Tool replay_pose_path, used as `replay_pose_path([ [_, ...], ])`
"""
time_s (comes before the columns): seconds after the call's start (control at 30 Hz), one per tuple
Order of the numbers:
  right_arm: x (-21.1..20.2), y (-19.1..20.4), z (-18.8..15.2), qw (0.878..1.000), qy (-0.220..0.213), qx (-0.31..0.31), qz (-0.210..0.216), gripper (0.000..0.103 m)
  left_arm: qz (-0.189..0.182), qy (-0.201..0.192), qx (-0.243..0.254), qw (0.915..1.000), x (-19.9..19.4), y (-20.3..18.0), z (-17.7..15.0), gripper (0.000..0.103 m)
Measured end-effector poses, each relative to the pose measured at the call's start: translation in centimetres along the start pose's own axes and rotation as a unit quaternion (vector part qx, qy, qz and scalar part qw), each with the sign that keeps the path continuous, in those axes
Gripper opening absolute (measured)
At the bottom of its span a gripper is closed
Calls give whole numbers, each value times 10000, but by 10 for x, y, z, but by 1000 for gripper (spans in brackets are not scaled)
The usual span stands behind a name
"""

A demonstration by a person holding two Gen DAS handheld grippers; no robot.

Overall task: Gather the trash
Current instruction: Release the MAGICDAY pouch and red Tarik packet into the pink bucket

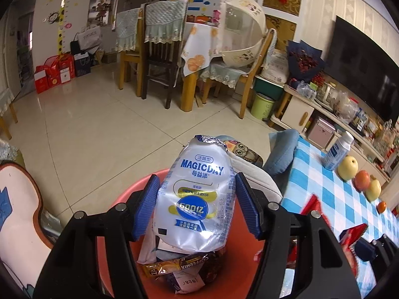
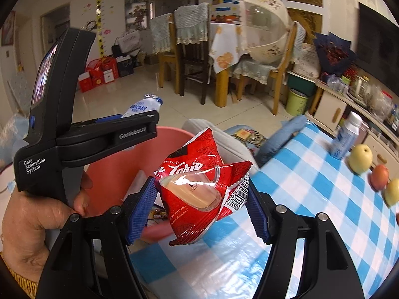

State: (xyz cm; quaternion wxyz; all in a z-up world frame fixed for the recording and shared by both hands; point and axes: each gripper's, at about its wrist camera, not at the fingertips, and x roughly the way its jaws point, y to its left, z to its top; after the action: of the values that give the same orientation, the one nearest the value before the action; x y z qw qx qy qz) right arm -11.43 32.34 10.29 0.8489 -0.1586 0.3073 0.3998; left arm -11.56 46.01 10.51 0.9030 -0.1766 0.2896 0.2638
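Observation:
My left gripper (image 1: pixel 197 204) is shut on a white MAGICDAY drink bottle (image 1: pixel 199 194) and holds it over a pink bin (image 1: pixel 124 199). The bin holds a coffee-mix sachet (image 1: pixel 179 264) and other wrappers. My right gripper (image 2: pixel 200 209) is shut on a red instant-tea packet (image 2: pixel 199 186), held above the edge of the blue checked tablecloth (image 2: pixel 311 211), just right of the pink bin (image 2: pixel 117 169). The left gripper's body (image 2: pixel 87 134) with the bottle top (image 2: pixel 147 106) shows at the left of the right wrist view.
On the tablecloth stand a white-blue bottle (image 2: pixel 346 134), a yellow pear (image 2: pixel 360 158), a red apple (image 2: pixel 379 177) and another yellow fruit (image 2: pixel 392 191). A blue cushion (image 2: pixel 281 139) lies at the table's far edge. Dining chairs (image 1: pixel 159 57) and a green bin (image 1: pixel 263 106) stand beyond.

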Motion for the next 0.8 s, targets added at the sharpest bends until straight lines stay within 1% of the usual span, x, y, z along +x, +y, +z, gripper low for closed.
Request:
replay_pose_path([
  [0.17,21,21,-1,9997,115,-218,69,69,39,43,-134,9999,5,15,0,63],
  [0.33,38,30,-4,9992,206,-334,97,70,60,137,-203,9997,11,23,0,63],
  [0.4,45,32,-6,9988,271,-402,53,73,147,187,-158,9996,14,23,-2,63],
  [0.43,46,33,-6,9987,262,-428,-42,76,224,226,-110,9994,16,23,-2,65],
  [0.47,45,33,-7,9987,223,-440,-123,84,300,265,-57,9992,18,21,-2,70],
  [0.5,44,32,-8,9988,191,-424,-123,87,336,286,-34,9990,20,18,-2,75],
  [0.57,42,28,-9,9992,159,-359,-122,87,355,329,-30,9988,21,17,-3,79],
  [0.67,38,20,-11,9993,131,-241,-240,89,402,324,-19,9987,21,15,-4,85],
  [0.8,33,11,-17,9993,111,-118,-323,89,452,338,40,9984,21,11,-6,88],
])
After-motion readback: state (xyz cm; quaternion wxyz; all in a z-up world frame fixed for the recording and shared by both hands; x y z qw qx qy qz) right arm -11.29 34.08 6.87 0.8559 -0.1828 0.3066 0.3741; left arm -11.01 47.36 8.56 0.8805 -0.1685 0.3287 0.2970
